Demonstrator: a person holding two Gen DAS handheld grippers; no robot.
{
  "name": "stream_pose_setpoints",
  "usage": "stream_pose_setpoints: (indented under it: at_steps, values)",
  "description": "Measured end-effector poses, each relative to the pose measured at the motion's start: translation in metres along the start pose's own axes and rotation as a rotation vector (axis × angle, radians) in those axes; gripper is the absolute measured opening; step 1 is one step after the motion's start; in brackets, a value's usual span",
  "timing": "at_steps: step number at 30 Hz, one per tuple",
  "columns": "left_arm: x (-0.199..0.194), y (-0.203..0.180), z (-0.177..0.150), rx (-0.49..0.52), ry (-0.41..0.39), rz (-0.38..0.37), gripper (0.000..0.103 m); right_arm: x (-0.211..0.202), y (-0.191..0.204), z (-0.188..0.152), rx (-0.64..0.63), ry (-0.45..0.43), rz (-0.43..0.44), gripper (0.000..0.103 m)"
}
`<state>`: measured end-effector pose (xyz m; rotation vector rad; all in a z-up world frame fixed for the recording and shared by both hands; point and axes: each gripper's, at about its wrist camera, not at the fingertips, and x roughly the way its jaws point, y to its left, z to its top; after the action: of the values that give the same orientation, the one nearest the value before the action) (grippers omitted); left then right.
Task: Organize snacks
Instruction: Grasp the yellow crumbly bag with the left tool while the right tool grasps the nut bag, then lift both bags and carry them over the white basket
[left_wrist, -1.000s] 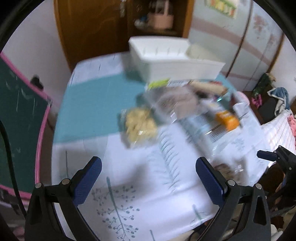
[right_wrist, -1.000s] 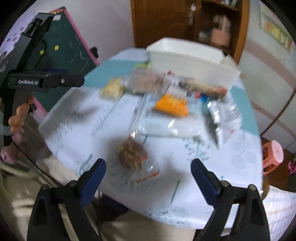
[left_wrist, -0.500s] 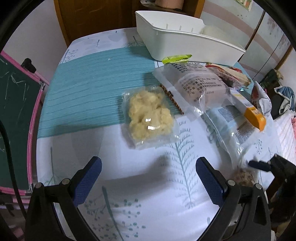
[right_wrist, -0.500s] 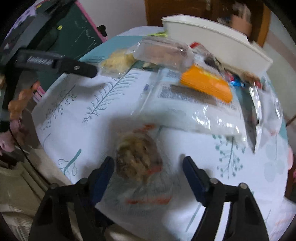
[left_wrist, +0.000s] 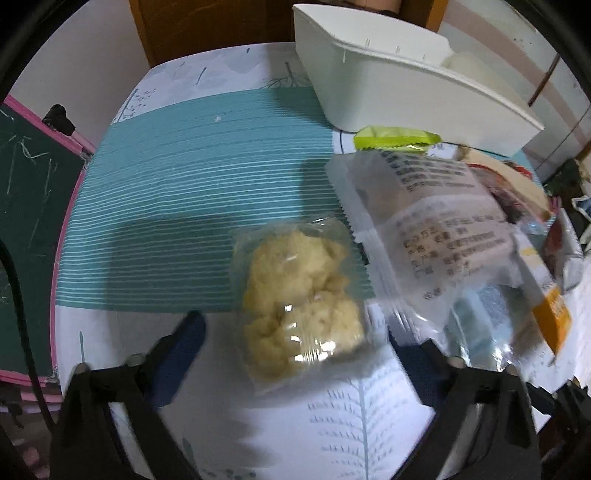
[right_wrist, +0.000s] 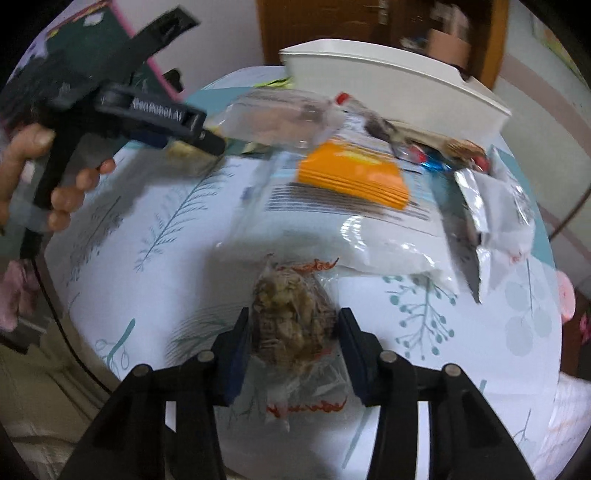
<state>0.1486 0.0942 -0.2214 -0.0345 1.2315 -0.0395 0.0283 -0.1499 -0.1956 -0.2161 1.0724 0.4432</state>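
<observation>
- right gripper (right_wrist: 293, 338) clamps the brown snack (right_wrist: 291, 321) at the near table (right_wrist: 461, 350) edge; bin (right_wrist: 399, 92) dead ahead
- left gripper (left_wrist: 295, 343) spread wide around the yellow snack (left_wrist: 301, 306); bin (left_wrist: 406, 85) ahead-right

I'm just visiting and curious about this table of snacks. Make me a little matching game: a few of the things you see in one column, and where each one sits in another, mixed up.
Things
1. brown snack bag
2. yellow snack bag
3. white bin
4. green packet

Places
a. at the far end of the table
b. between the right gripper's fingers
c. lying just in front of the bin
d. between the left gripper's wide-apart fingers, on the tablecloth

Pairs: 1-b, 2-d, 3-a, 4-c
</observation>
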Motion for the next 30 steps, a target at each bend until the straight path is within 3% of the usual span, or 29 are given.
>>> stream_pose_setpoints:
  at_steps: [5, 11, 21, 25, 30]
  values:
    - [-0.001, -0.008, -0.001, 0.042, -0.035, 0.026, 0.058, 0.004, -0.002, 0.001, 0.015, -0.007, 0.001, 0.046]
    - [-0.009, -0.013, -0.014, 0.043, -0.034, 0.065, 0.054, 0.005, -0.001, 0.002, 0.019, -0.016, -0.006, 0.046]
    - [-0.045, -0.002, -0.060, 0.012, -0.029, 0.037, 0.053, -0.004, 0.004, -0.002, 0.019, -0.034, -0.002, 0.045]
    - [-0.072, -0.008, -0.078, 0.040, -0.065, 0.023, 0.053, -0.021, 0.012, -0.001, -0.002, -0.082, 0.003, 0.045]
    - [-0.120, -0.024, -0.089, 0.092, -0.176, -0.019, 0.053, -0.047, 0.023, -0.001, -0.020, -0.149, 0.017, 0.045]
